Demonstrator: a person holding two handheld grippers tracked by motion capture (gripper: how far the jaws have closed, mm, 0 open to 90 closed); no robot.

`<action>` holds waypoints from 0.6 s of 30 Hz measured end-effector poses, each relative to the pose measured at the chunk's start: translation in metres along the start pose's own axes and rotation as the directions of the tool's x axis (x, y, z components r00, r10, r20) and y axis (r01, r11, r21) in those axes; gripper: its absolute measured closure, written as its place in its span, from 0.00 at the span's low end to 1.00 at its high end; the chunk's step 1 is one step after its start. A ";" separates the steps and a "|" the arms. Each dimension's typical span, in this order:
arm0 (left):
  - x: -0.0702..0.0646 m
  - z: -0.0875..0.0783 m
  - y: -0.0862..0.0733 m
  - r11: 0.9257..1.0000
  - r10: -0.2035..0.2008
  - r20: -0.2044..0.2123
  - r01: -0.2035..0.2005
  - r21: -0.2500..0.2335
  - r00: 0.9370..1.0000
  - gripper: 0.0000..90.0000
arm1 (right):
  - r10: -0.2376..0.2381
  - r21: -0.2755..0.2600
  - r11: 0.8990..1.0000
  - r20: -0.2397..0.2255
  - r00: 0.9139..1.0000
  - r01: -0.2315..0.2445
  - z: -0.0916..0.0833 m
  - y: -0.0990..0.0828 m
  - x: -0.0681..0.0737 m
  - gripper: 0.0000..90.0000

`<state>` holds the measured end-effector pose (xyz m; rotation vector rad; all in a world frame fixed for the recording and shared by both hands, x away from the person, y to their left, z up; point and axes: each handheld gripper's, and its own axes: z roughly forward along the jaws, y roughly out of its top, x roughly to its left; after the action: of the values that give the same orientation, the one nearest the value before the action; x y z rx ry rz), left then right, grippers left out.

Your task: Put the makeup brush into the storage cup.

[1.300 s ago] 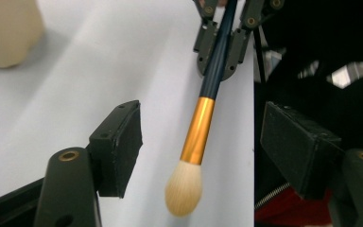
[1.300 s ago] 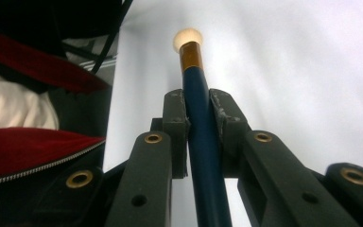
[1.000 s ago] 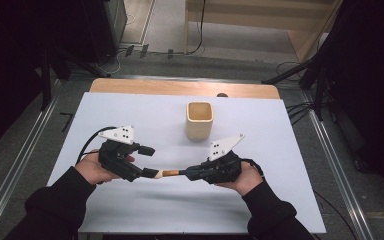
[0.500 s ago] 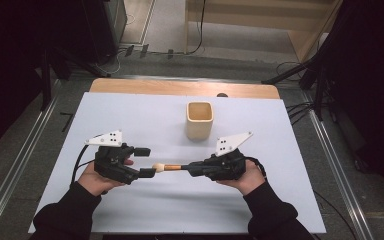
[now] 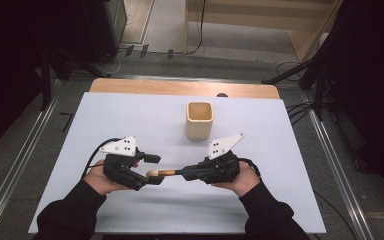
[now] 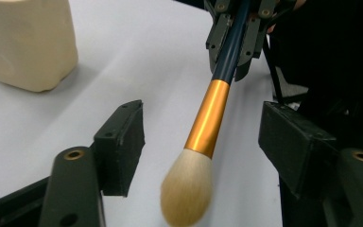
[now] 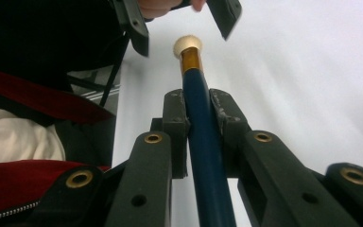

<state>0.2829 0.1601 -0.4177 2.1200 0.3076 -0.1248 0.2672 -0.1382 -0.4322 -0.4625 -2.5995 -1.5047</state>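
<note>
The right gripper [image 5: 187, 173] pinches the dark handle of a makeup brush [image 5: 166, 173], holding it level above the white table [image 5: 280, 150] so its bristle head points to nine o'clock, between the spread jaws of the left gripper [image 5: 152, 169]; this looks like a handover. Those left jaws have just been closing, with the brush head between them, untouched. The left gripper view shows clear gaps beside the gold ferrule [image 6: 208, 118], which the high view blurs. A beige cup [image 5: 200, 120] stands at twelve o'clock.
</note>
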 end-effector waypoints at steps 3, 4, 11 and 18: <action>-0.001 0.003 0.002 0.999 0.033 0.004 -0.033 0.020 0.999 0.40 | -0.005 0.005 1.000 -0.007 1.000 0.005 0.002 0.001 0.001 0.88; -0.002 0.004 0.003 0.999 0.045 0.016 -0.045 0.029 0.999 0.42 | -0.004 0.009 1.000 -0.009 1.000 0.004 0.003 0.002 0.001 0.88; 0.001 0.014 0.008 0.995 0.059 0.031 -0.061 0.084 0.998 0.55 | -0.010 0.014 1.000 -0.022 1.000 0.010 0.006 0.003 0.001 0.88; 0.000 0.021 0.010 0.989 0.071 0.058 -0.078 0.127 0.996 0.61 | -0.013 0.020 1.000 -0.031 0.999 0.013 0.008 0.003 0.001 0.88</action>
<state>0.2865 0.1370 -0.4207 2.2497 0.1924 -0.1606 0.2673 -0.1300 -0.4333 -0.4182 -2.5972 -1.4754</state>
